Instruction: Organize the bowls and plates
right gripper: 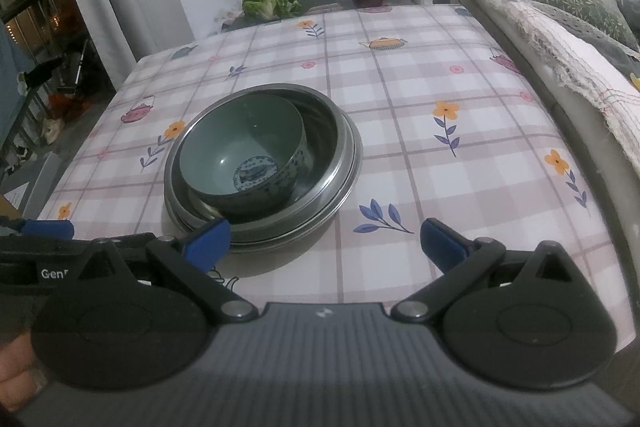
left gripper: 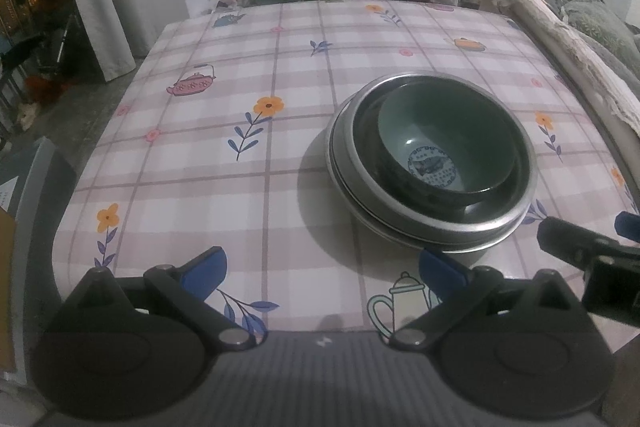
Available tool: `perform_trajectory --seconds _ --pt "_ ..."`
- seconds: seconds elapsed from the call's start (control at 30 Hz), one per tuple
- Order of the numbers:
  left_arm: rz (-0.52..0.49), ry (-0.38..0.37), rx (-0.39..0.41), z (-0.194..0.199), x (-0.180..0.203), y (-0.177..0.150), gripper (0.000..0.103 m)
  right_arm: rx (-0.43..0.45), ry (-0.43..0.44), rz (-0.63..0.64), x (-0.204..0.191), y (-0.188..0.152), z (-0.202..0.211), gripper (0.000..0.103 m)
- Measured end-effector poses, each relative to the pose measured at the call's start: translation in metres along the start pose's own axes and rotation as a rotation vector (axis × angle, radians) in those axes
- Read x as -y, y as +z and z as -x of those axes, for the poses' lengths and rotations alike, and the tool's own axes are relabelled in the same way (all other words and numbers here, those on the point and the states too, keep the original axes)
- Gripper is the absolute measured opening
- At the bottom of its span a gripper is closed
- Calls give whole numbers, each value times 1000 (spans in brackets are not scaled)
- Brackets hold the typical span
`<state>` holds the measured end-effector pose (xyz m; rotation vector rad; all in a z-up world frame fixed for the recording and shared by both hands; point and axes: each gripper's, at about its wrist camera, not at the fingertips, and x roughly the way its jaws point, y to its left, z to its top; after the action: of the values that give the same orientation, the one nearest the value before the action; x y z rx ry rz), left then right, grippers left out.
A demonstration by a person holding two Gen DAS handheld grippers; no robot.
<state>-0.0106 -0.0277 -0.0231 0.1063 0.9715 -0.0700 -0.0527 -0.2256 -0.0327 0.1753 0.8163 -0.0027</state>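
The dishes sit in one stack on the checked tablecloth (left gripper: 248,67): a green bowl (left gripper: 440,147) rests inside a wider dark bowl (left gripper: 516,183), which sits on metal plates (left gripper: 348,183). Nesting small into large likely keeps the pile steady and compact, so the sorting looks largely done.

The stack lies right of centre in the left wrist view and left of centre in the right wrist view, near the table's near edge. Each dish is round, so there is no long axis to speak of; the bowls open upward, and the green bowl sits off-centre, towards one side of the dark bowl.

The left gripper (left gripper: 324,269) and right gripper (right gripper: 326,239) both hover just short of the stack, jaws spread wide and holding nothing.
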Motion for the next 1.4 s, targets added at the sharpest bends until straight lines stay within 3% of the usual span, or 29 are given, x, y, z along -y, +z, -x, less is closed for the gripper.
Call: perform_trajectory --seconds 1.4 --pt "6 0 -37 -9 -2 0 103 -44 9 -3 -1 -5 -12 102"
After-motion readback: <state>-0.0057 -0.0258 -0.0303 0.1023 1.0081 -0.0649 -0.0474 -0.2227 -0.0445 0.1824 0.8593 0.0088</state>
